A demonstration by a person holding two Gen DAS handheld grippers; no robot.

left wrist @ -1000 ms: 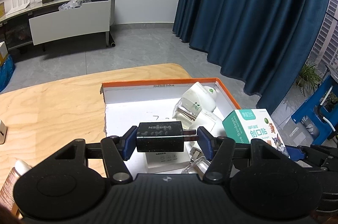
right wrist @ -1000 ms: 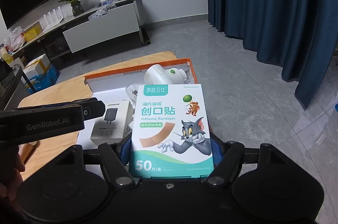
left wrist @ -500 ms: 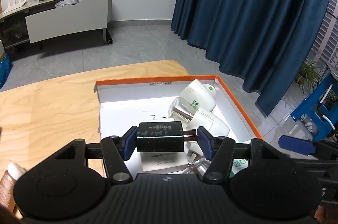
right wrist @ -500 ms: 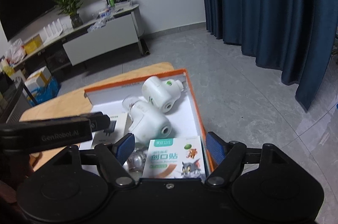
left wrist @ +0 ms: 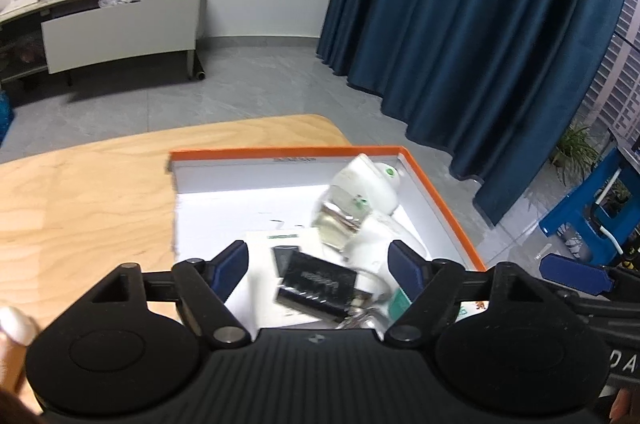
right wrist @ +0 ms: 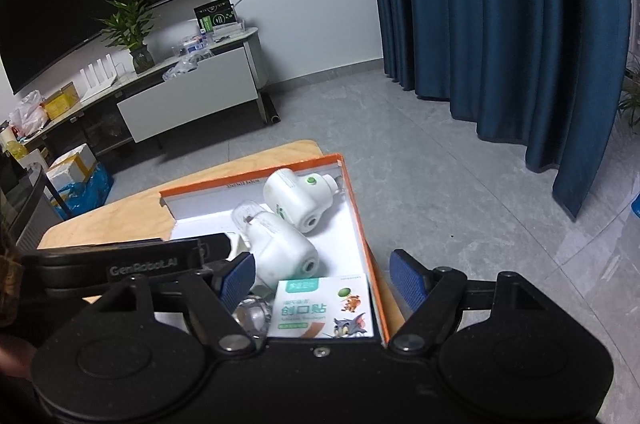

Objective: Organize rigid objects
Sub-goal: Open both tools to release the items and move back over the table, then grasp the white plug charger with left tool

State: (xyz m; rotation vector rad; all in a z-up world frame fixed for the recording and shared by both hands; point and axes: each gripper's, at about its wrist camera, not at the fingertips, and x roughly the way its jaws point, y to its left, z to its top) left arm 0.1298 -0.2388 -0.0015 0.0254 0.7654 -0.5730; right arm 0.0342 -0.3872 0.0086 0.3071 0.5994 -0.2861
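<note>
Left tongs [left wrist: 318,264] opening; right tongs [right wrist: 322,274] spread wide.

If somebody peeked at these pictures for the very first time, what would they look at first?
Probably the orange-edged box at the wooden table's corner, with two white plastic gadgets lying inside. A bandage box with a cartoon cat sits at its near end, under the open right tongs. The left tongs are opening above a black charger in the box.

A black charger block [left wrist: 316,286], blurred and tilted, lies low in the middle of the left wrist frame, inside the white-floored, orange-rimmed box [left wrist: 440,196] and partly over a flat white carton [left wrist: 276,244]. Two white plug-in devices [right wrist: 298,196] lie on their sides at the right wrist frame's centre. The bandage box [right wrist: 324,308], cartoon face up, lies flat at lower centre in the box's near right corner.
</note>
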